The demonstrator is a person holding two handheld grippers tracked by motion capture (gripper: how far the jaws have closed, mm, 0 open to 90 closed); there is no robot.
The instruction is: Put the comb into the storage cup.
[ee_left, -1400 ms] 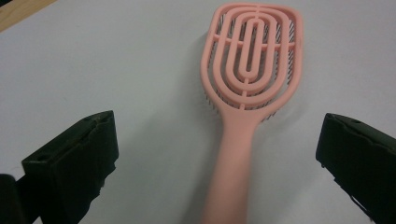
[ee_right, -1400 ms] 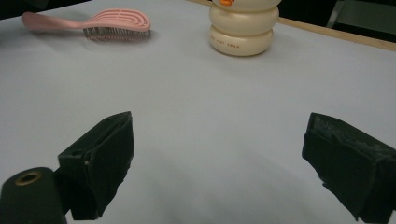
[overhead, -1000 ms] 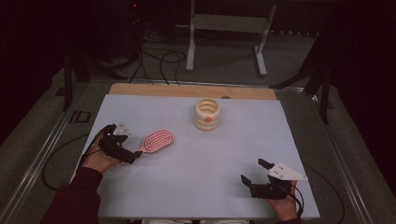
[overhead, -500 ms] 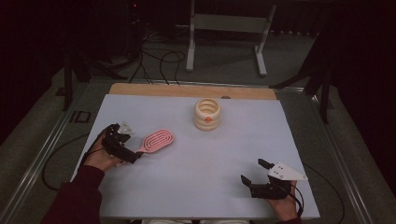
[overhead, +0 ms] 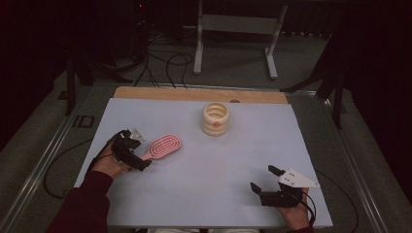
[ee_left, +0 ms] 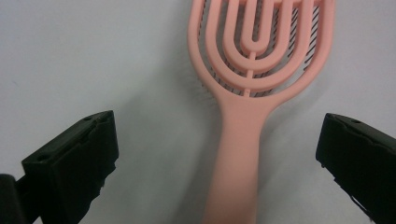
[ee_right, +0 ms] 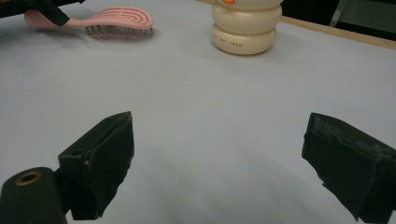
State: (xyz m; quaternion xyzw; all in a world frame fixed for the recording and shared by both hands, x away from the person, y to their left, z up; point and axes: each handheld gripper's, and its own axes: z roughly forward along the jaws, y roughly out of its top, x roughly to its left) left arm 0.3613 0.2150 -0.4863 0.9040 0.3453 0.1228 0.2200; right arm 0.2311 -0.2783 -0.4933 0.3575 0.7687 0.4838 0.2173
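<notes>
Left tongs crept closer around hairbrush handle.

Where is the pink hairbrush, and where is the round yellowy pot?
pink hairbrush (ee_left: 239,154), left gripper view, on its handle.
round yellowy pot (overhead: 215,120), high view, on its ribbed side wall.

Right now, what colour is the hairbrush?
Pink. The hairbrush shows best in the left gripper view.

pink hairbrush | cream ridged jar, orange dot | pale blue table
</notes>
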